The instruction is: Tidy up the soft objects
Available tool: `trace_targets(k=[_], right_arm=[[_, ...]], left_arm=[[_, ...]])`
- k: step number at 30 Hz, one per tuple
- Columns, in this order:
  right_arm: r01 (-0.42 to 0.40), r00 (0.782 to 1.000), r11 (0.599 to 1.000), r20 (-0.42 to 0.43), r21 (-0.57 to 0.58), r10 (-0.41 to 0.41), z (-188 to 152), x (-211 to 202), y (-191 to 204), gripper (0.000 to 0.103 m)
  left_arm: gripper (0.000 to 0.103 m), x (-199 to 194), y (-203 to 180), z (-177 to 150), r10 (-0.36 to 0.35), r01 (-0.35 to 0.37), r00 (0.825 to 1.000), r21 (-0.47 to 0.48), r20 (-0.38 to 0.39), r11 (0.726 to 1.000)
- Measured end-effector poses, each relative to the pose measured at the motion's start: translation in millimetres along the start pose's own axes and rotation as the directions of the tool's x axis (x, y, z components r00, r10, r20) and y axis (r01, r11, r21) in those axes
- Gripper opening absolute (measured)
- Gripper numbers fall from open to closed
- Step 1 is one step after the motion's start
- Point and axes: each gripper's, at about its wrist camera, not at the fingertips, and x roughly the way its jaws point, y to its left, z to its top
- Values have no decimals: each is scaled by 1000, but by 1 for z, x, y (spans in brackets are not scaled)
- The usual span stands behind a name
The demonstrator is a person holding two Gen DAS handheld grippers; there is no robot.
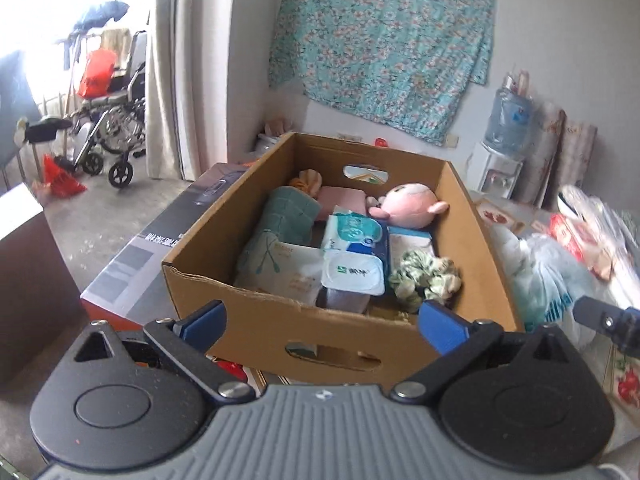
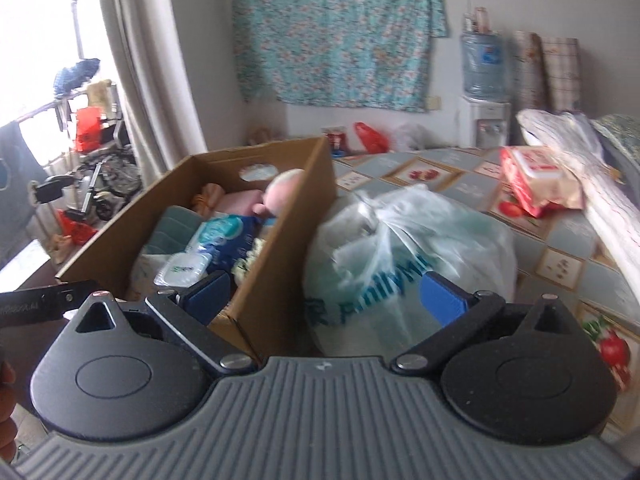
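A brown cardboard box (image 1: pixel 280 328) stands in front of me and holds a pink plush doll (image 1: pixel 408 204), a rolled green towel (image 1: pixel 280 224), wet-wipe packs (image 1: pixel 352 276) and a green scrunchie (image 1: pixel 424 280). My left gripper (image 1: pixel 324 320) hovers open at the box's near wall, nothing between its blue pads. In the right wrist view the same box (image 2: pixel 280 240) is at the left and a tied translucent plastic bag (image 2: pixel 400 248) lies beside it. My right gripper (image 2: pixel 326 296) stands open over the box corner and the bag, touching neither.
A patterned bed cover (image 2: pixel 560 240) carries a red wipes pack (image 2: pixel 536 180) and a white bag (image 2: pixel 580 152). A water dispenser (image 1: pixel 504 148) stands by the far wall under a hanging floral cloth (image 1: pixel 384 48). A grey-printed carton (image 1: pixel 160 248) lies left of the box; a wheelchair (image 1: pixel 112 120) stands beyond the curtain.
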Motion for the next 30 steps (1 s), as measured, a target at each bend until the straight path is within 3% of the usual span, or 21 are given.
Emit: trace_targets(k=[3, 8, 11, 17, 30], right_arm=[[68, 998, 998, 1, -10, -68, -6, -8, 3, 102], [103, 995, 995, 10, 17, -103, -10, -24, 2, 102], [74, 997, 997, 15, 25, -74, -10, -27, 4, 102], [12, 999, 1000, -42, -2, -12, -8, -20, 14, 102], [-16, 994, 1000, -107, -23, 13, -4, 9, 24, 102]], left_arm=[[103, -5, -11, -1, -20, 20, 1000, 35, -18, 999], [103, -13, -20, -2, 17, -20, 999, 83, 34, 996], [103, -15, -22, 0, 9, -13, 999, 82, 46, 997], [103, -5, -24, 0, -29, 29, 1000, 79, -8, 996], [103, 3, -30, -2, -18, 24, 998, 116, -52, 993]])
